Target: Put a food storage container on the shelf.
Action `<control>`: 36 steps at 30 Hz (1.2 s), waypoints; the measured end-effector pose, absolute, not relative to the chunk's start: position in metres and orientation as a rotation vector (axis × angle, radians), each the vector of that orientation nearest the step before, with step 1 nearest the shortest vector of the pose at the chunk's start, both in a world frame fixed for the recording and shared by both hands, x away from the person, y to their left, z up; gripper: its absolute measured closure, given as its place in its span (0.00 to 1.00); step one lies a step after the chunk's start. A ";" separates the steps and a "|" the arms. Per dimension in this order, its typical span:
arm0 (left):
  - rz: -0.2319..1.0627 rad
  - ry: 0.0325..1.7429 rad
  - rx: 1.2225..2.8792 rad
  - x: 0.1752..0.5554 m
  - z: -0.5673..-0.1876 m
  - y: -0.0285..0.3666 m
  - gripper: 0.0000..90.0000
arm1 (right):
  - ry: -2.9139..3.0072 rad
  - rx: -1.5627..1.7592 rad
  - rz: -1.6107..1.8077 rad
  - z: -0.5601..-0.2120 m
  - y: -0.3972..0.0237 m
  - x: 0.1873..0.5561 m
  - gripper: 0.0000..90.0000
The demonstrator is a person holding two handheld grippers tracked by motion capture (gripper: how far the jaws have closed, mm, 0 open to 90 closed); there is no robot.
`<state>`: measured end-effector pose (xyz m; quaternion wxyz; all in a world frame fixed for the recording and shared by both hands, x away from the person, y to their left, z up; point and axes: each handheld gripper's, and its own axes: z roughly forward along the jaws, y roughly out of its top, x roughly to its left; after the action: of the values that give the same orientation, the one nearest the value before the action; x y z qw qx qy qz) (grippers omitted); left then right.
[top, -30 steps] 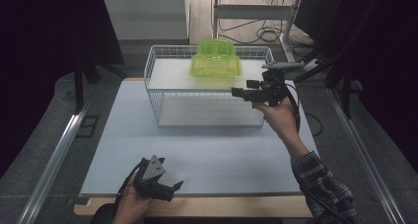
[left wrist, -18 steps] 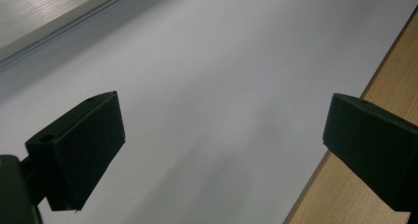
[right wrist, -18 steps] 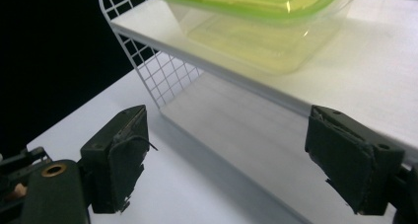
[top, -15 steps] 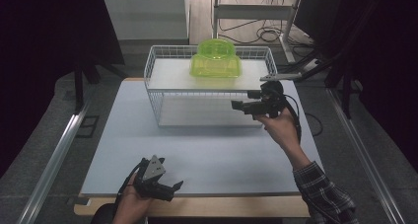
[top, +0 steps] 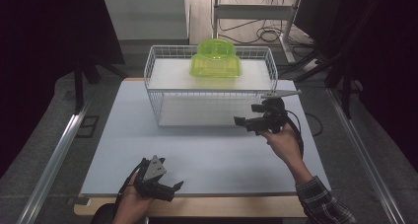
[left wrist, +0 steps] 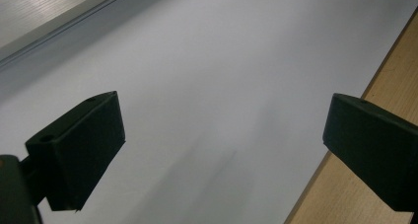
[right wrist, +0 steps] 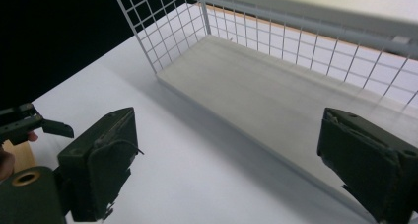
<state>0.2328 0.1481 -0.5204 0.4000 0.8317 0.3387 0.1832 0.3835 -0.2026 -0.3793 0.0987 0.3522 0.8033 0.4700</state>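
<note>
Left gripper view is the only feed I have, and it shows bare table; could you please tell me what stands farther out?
Observer: A white wire basket stands at the far side of the table.
Operator: Is anything with it?
Observer: A translucent green container shows at its far part.
Operator: And the other hand?
Observer: The right gripper hovers before the basket's near right corner; its fingers have just been opening, with nothing between them.

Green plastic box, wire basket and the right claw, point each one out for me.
Green plastic box [top: 215, 60], high view, on its clear green front.
Wire basket [top: 211, 108], high view, on its near mesh wall.
Right claw [top: 247, 114], high view, midway between its open fingertips.
</note>
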 end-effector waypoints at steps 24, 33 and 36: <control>0.452 0.875 2.092 0.233 -0.520 0.150 0.02 | 2.340 1.050 1.391 -0.441 -0.228 0.356 0.06; 0.459 0.874 2.088 0.233 -0.520 0.151 0.02 | 2.327 1.071 1.339 -0.456 -0.242 0.343 0.05; 0.459 0.876 2.087 0.233 -0.520 0.151 0.02 | 2.331 1.061 1.305 -0.463 -0.245 0.337 0.04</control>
<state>0.2330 0.1514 -0.5199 0.4042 0.8265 0.3470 0.1818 0.3374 -0.2450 -0.4628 0.1329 0.3659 0.8037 0.4500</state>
